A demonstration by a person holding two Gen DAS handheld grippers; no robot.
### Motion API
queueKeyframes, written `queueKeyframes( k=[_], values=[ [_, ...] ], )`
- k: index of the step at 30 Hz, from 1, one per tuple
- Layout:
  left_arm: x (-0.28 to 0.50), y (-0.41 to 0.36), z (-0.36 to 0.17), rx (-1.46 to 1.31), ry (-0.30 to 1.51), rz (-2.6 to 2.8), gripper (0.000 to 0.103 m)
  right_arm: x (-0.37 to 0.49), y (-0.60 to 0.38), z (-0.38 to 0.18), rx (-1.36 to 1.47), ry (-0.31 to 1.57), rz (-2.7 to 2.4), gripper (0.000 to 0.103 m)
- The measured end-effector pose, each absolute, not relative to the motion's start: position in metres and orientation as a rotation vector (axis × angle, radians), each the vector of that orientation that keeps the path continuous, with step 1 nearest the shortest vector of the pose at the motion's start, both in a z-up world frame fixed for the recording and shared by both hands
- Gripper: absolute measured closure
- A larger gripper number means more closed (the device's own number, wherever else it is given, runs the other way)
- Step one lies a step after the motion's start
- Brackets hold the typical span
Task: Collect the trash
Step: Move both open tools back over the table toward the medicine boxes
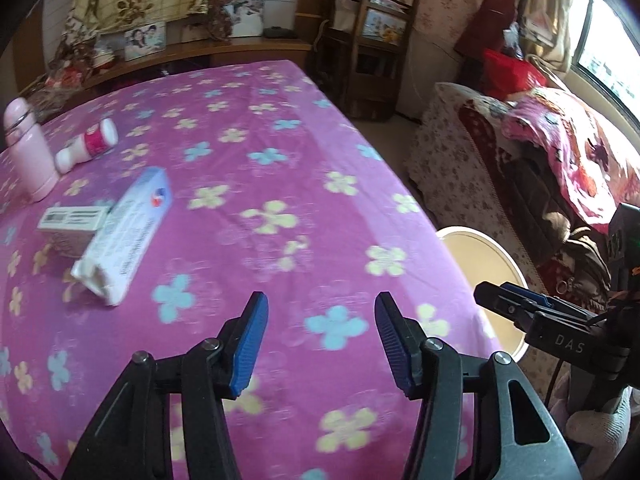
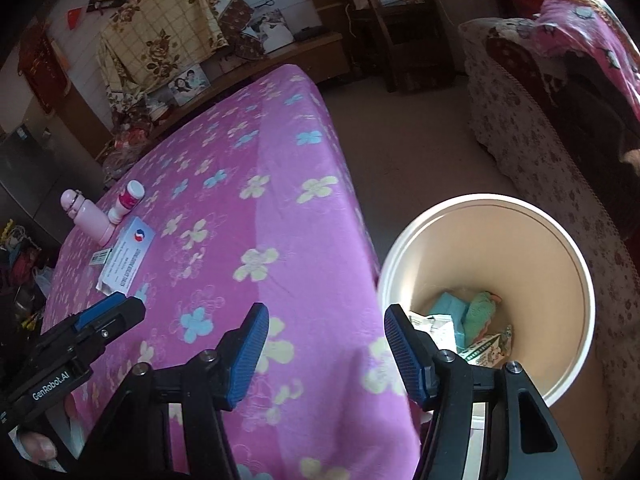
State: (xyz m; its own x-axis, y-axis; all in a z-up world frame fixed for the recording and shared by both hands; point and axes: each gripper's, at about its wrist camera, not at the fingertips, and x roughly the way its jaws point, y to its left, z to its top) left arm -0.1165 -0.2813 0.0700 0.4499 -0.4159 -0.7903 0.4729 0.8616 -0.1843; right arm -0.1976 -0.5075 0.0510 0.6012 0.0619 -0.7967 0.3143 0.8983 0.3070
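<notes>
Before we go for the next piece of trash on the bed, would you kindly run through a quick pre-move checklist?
1. Left gripper open and empty: ok.
2. Right gripper open and empty: ok.
3. White bin beside the bed, mouth unobstructed, room above the trash inside: ok.
4. Long white carton in plain view on the pink bedspread: ok.
5. Carton free of neighbours: not ok, it overlaps a small box.
6. Whether the pink flask and the small bottle are trash: cannot tell.

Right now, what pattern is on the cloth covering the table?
The pink cloth carries a print of pale yellow and light blue four-petal flowers, clearest in the left wrist view.
</notes>
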Motion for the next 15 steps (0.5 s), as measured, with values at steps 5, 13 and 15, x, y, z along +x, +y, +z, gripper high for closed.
queueKeyframes(
  k=[5,13,15],
  values=[
    [-0.1,-0.23,0.065,0.047,0.97,-0.464,0.047,-0.177,-0.468,0.053,0.394,0.938,-0.077,0.039],
    [-0.069,-0.145,0.056,-0.04,0.963,-0.293,0.047,-0.156,-0.424,0.049,0.347,0.969,-0.003,0.039],
    [-0.058,-0.133,0.052,-0.068,0.963,-0.257,0.047,-0.151,-0.417,0.048,0.339,0.977,0.008,0.039]
  ],
)
